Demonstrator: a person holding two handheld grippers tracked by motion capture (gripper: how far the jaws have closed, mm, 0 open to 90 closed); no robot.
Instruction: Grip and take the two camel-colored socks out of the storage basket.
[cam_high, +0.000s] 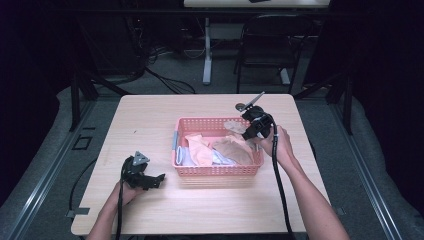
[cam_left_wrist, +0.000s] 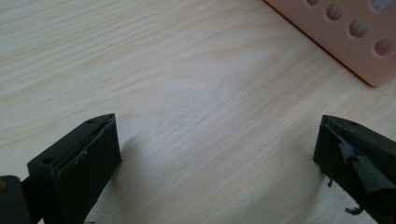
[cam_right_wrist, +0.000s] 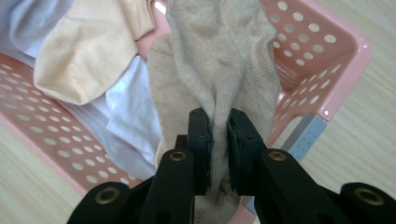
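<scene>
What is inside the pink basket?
The basket holds a peach sock, white cloth and a beige sock pinched by the right gripper. Anything beneath them is covered.

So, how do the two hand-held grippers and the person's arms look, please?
Both are black. The left hand-held gripper carries a grey three-cornered plate on top and has two blocky black jaws with flat pads. The right hand-held gripper shows brass-coloured screws along its black linkage arms. A black cable trails from each. The forearms are bare, with no sleeves in view.
</scene>
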